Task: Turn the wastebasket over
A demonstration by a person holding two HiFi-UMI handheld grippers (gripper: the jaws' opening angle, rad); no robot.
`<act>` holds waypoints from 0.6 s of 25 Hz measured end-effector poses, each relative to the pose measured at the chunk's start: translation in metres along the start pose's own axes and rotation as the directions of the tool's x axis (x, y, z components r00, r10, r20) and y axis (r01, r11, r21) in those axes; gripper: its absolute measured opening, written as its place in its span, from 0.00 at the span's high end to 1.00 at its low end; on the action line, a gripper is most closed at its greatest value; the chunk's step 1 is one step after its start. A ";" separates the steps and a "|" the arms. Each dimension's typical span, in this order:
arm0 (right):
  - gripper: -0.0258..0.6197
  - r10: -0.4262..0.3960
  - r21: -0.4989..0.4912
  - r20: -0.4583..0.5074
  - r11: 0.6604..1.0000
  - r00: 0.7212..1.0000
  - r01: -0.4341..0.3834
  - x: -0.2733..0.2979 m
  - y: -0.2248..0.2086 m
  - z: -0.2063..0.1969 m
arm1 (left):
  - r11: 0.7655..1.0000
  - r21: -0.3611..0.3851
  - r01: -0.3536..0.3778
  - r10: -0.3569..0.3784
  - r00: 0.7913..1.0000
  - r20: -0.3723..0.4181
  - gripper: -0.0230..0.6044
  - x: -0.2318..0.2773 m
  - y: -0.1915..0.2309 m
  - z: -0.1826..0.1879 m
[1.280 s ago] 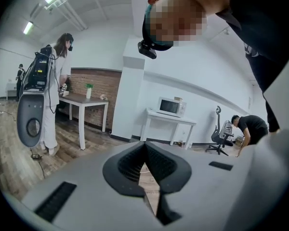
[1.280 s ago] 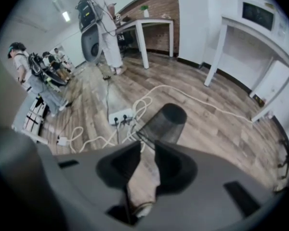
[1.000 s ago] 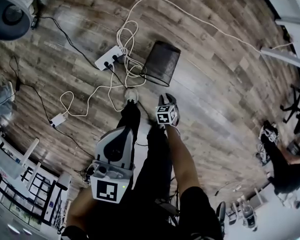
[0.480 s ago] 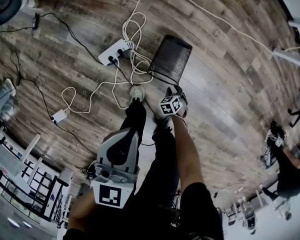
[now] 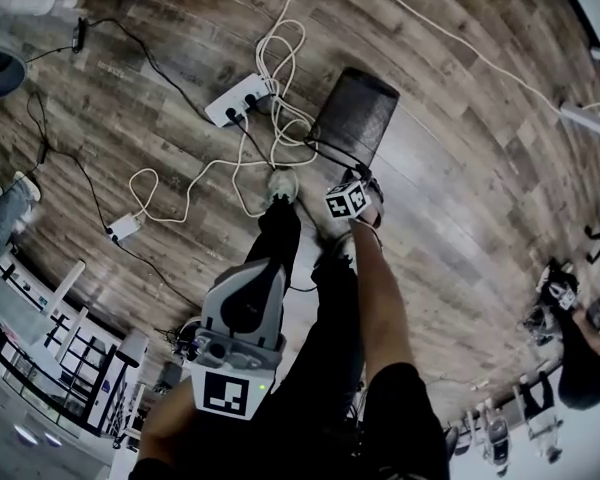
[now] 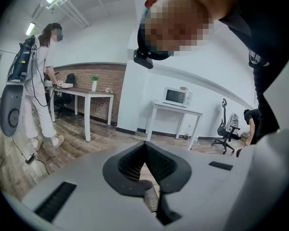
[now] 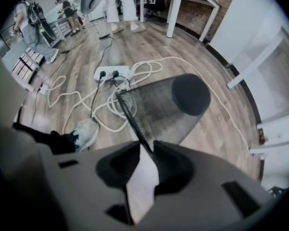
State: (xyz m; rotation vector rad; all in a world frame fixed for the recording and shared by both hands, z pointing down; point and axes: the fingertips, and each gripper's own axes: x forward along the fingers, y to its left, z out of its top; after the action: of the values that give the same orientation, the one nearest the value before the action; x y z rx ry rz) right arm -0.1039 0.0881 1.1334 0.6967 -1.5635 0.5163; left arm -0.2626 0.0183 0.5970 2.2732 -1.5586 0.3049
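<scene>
Clamping the near rim of the black wire-mesh wastebasket (image 7: pixel 168 105): right claw (image 7: pixel 147 148), jaws pinched on the rim wire. Basket lies tipped on its side on the wood-plank floor (image 7: pixel 207 42), solid base pointing away from the person, just beside the tangled white cables (image 7: pixel 135 73) and white power strip (image 7: pixel 111 73). Left claw (image 6: pixel 145 144): jaws together, nothing between them, up near the person's body.

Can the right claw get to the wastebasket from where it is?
Looks like yes. The right claw is right at the wastebasket, with the rim between its jaws. Nothing stands in the way; the power strip lies off to the side.
</scene>
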 end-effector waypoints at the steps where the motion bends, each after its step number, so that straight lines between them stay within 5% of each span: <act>1: 0.80 0.002 -0.002 -0.007 1.000 1.000 -0.002 0.002 0.000 0.000 | 1.000 0.000 0.001 -0.001 1.000 -0.001 0.91 0.001 0.001 -0.001; 9: 0.85 0.039 -0.088 0.018 0.995 0.999 -0.037 -0.017 -0.006 0.010 | 1.000 -0.017 0.003 -0.003 1.000 -0.003 0.91 0.001 0.001 0.003; 15: 0.87 0.109 -0.025 0.085 0.994 0.990 -0.107 -0.045 -0.019 0.030 | 1.000 -0.029 0.003 -0.003 1.000 0.006 0.91 0.003 0.002 0.015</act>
State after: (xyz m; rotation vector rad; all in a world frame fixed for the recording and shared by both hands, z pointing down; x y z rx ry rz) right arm -0.1111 0.0599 1.0840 0.6283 -1.6921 0.5560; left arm -0.2634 0.0091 0.5845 2.2564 -1.5527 0.2736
